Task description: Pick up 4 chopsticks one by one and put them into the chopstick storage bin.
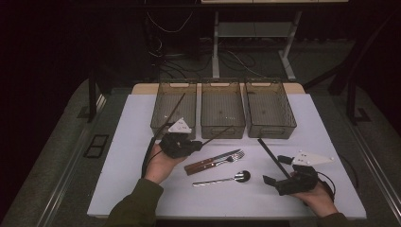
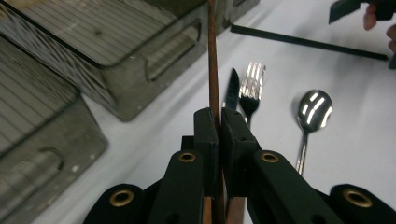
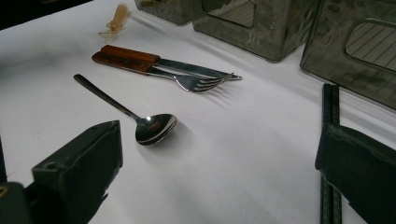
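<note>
Since the left hand-held gripper (image 2: pixel 219 122) is pinching a thin brown chopstick (image 2: pixel 213 60) near its lower end, close to the bench's near-left part before the bins, this light, stiff, slippery stick probably pivots unless gripped nearer mid-length, while the right hand-held gripper (image 3: pixel 219 172) gapes empty.

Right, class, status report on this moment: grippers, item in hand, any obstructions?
Left gripper shut on brown chopstick. Right gripper open, black chopsticks at its jaw. Knife, fork, spoon lie between them.
</note>
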`<state>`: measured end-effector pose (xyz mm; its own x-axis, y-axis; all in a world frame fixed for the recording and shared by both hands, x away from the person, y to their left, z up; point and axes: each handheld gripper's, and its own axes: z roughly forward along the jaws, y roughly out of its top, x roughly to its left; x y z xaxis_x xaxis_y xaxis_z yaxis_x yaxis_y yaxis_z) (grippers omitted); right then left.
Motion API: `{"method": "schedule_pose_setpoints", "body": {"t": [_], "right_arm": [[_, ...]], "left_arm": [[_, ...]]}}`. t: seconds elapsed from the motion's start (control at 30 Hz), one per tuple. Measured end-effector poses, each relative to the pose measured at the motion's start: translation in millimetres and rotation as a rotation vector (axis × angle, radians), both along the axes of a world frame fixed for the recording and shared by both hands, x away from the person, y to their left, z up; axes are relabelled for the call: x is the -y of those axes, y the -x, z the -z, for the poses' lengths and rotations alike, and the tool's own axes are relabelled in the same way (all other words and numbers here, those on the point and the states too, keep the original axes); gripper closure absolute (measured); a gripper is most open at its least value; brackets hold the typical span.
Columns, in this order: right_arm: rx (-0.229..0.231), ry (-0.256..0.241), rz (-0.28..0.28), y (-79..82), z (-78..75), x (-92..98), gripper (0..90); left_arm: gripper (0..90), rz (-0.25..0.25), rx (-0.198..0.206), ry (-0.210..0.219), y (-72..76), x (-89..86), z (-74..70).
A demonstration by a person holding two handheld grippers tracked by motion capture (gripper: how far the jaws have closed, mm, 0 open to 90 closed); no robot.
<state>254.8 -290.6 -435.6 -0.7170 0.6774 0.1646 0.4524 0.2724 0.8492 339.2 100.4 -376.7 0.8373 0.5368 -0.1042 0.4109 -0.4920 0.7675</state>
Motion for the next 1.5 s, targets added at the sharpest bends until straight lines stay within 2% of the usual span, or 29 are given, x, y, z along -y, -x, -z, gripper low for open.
{"method": "schedule_pose_setpoints", "body": {"t": [0.17, 0.4, 0.57, 0.8, 0.9, 0.97, 1.13, 1.23, 1.33, 1.43, 1.5], "right_arm": [[-0.005, -0.002, 0.000, 0.3, -0.1, -0.1, 1.0], [0.000, -0.003, 0.001, 0.0, -0.1, 0.0, 1.0], [-0.001, -0.006, 0.001, 0.1, -0.3, 0.2, 1.0], [-0.001, -0.009, 0.001, 0.2, -0.5, 0.2, 1.0], [0.000, -0.010, 0.001, 0.2, -0.7, 0.4, 1.0], [0.002, -0.011, 0.000, 0.2, -0.8, 0.4, 1.0], [0.003, -0.013, -0.004, 0.2, -1.1, 0.7, 1.0], [0.008, -0.017, -0.006, 0.3, -1.2, 0.7, 1.0], [0.007, -0.019, -0.008, 0.7, -1.5, 0.3, 1.0], [0.007, -0.017, -0.010, 0.6, -1.6, 0.0, 1.0], [0.008, -0.020, -0.011, 0.4, -1.5, 0.0, 1.0]], "left_arm": [[85.1, -0.019, 0.015, 0.009, -13.1, -2.1, -14.6], [85.1, -0.056, 0.048, -0.012, -35.4, -5.4, -34.4], [85.1, -0.110, 0.066, -0.027, -58.5, -11.6, -45.8], [85.1, -0.209, 0.064, -0.036, -88.5, -23.6, -52.6], [85.1, -0.242, 0.058, -0.046, -101.3, -27.6, -51.2], [85.1, -0.268, 0.056, -0.031, -108.7, -30.2, -49.6], [85.1, -0.319, 0.041, -0.035, -125.9, -35.9, -40.8], [85.1, -0.354, 0.028, -0.017, -133.3, -38.1, -34.7], [85.1, -0.395, 0.007, -0.030, -141.7, -41.5, -25.8], [85.0, -0.413, 0.000, -0.074, -147.1, -42.2, -17.1], [85.0, -0.426, -0.005, -0.070, -149.6, -41.8, -13.6]]}}
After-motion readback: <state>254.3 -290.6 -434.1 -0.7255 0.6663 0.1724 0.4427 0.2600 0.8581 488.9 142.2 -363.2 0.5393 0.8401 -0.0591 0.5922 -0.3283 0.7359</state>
